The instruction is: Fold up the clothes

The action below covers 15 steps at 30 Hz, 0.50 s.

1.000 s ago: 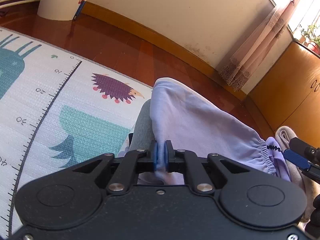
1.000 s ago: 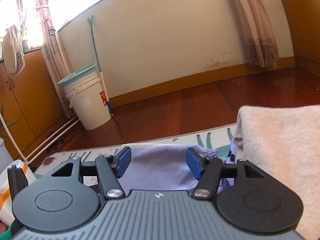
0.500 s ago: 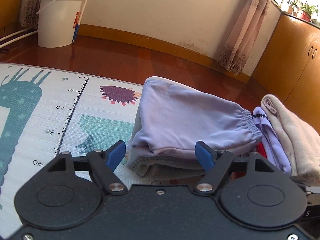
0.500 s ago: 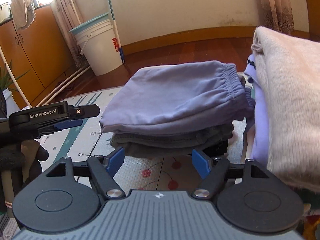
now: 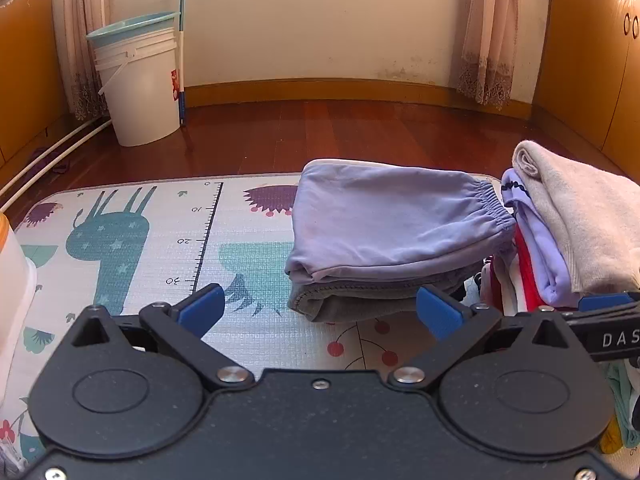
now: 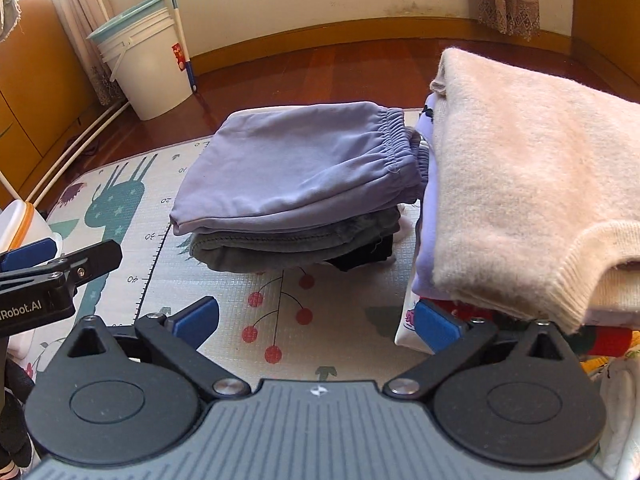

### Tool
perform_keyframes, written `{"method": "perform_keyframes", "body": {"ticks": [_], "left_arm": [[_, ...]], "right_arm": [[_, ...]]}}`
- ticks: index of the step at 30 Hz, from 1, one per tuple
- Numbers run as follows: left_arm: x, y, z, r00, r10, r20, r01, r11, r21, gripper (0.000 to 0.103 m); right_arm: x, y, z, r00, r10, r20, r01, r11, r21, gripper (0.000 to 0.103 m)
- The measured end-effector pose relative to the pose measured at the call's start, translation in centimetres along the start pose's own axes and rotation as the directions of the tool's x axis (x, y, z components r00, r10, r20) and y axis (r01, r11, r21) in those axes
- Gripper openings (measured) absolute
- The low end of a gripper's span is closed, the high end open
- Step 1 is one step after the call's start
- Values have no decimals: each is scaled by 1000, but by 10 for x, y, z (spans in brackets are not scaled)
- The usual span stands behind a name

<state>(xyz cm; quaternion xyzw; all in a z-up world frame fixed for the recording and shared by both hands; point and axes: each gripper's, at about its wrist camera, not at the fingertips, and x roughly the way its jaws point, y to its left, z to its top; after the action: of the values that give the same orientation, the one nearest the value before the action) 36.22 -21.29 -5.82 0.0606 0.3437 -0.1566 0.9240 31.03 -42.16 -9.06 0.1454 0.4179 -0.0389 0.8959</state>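
Folded lavender shorts point(image 5: 392, 220) with an elastic waistband lie on top of a small stack, over a folded grey garment point(image 5: 360, 300), on the play mat point(image 5: 160, 240). The stack also shows in the right wrist view point(image 6: 296, 168). My left gripper point(image 5: 320, 312) is open and empty, just short of the stack's near edge. My right gripper point(image 6: 316, 322) is open and empty, over the mat in front of the stack. Its right pad is beside a second pile.
A taller pile, topped by a cream sweater point(image 6: 532, 184) over lavender and red clothes, stands right of the stack. A white bucket point(image 5: 138, 84) and a mop handle stand by the far wall. A white box point(image 5: 12, 280) sits at the mat's left edge. Wooden cabinets line both sides.
My left gripper let go of the lavender shorts and opened. Both grippers pulled back and away from the stack, which now lies folded on the mat.
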Motion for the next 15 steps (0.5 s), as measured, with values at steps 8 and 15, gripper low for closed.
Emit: {"method": "perform_keyframes", "body": {"ticks": [8,15], "left_arm": [[-23,-14,9,1000,18,-11,-18,1000,13,103],[-30,-22,6,1000,20,2,-20,1000,-4,103]], "right_arm": [[-23,7,11,999,-28,36,29,999,-28,103],[-26,11,10,998,-59,32,60,997,-55,103]]}}
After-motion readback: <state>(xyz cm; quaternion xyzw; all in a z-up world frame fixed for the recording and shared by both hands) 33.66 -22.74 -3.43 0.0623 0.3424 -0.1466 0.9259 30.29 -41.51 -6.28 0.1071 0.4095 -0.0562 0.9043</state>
